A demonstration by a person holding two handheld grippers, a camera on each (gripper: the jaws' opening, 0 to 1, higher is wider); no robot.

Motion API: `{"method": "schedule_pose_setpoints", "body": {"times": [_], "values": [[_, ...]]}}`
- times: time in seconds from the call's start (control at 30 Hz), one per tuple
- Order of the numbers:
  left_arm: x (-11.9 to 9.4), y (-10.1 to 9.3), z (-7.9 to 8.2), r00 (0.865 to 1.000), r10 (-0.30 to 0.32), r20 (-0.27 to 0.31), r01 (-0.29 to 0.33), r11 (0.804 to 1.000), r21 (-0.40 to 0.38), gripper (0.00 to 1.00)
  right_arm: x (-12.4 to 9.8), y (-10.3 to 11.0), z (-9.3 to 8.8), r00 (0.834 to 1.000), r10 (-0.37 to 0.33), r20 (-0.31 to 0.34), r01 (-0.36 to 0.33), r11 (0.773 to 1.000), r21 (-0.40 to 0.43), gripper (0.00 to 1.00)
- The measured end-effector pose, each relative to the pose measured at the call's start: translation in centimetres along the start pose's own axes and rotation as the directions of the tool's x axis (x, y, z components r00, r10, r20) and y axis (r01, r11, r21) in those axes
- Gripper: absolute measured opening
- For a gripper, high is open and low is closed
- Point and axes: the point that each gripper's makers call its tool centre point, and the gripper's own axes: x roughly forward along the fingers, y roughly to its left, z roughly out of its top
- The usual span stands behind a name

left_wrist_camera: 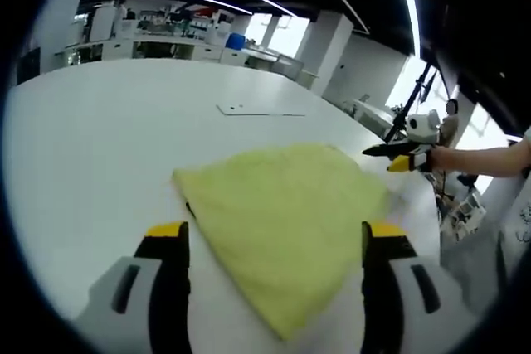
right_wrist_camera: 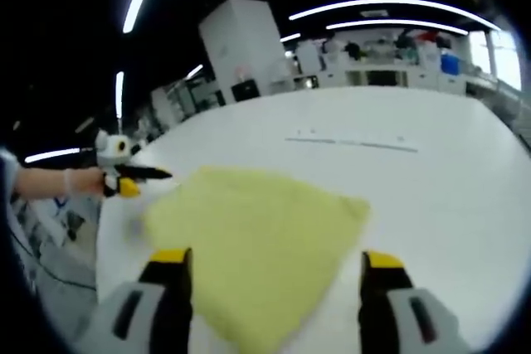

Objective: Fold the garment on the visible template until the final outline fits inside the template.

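Observation:
A folded yellow-green garment (left_wrist_camera: pixel 282 209) lies flat on the white table (left_wrist_camera: pixel 99 138), with one corner toward me. My left gripper (left_wrist_camera: pixel 274 234) hovers open over its near part, one jaw on each side of the cloth. In the right gripper view the same garment (right_wrist_camera: pixel 249 234) spreads between the wide-open jaws of my right gripper (right_wrist_camera: pixel 275 259). A thin template line (left_wrist_camera: pixel 257 111) runs across the table beyond the garment, also visible as the template line (right_wrist_camera: pixel 353 142). Each gripper appears in the other's view: the right gripper (left_wrist_camera: pixel 397 157) at the cloth's right edge, the left gripper (right_wrist_camera: pixel 145 176) at its left.
A gloved hand and forearm (left_wrist_camera: pixel 481 157) hold the right gripper. Past the table's far edge stand white cabinets and shelving (left_wrist_camera: pixel 158 35), with a white pillar (right_wrist_camera: pixel 245 43). Bare table surface (right_wrist_camera: pixel 448 188) stretches around the garment.

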Motion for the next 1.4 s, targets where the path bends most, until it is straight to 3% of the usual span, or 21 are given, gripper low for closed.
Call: {"method": "schedule_pose_setpoints", "body": {"times": [0.37,0.77,0.97,1.07,1.4], "values": [[-2.5,-1.1,-1.9,1.000,0.013,-0.002,-0.013,1.000,-0.002,0.78,-3.4,1.1,-2.9,1.000,-0.022,0.009,0.022,0.999,0.026,0.79],[-4.6,-1.0,-4.6,0.999,0.037,-0.009,-0.038,0.999,-0.028,0.69,-4.7,1.1,-4.8,1.000,-0.020,0.001,0.020,0.998,0.054,0.73],[-5.0,-1.0,-5.6,0.999,0.039,-0.018,-0.040,0.998,-0.042,0.61,-4.9,2.3,-5.9,1.000,0.002,-0.013,-0.001,0.999,0.049,0.60],[-5.2,-0.8,-6.6,0.999,0.038,-0.036,-0.040,0.997,-0.070,0.52,-4.7,3.1,-6.7,0.999,0.030,-0.032,-0.029,0.998,0.050,0.46],[-5.2,-0.3,-8.5,0.996,0.049,-0.073,-0.055,0.995,-0.080,0.39,-3.6,2.9,-8.3,0.998,0.037,-0.057,-0.034,0.998,0.045,0.33]]}}
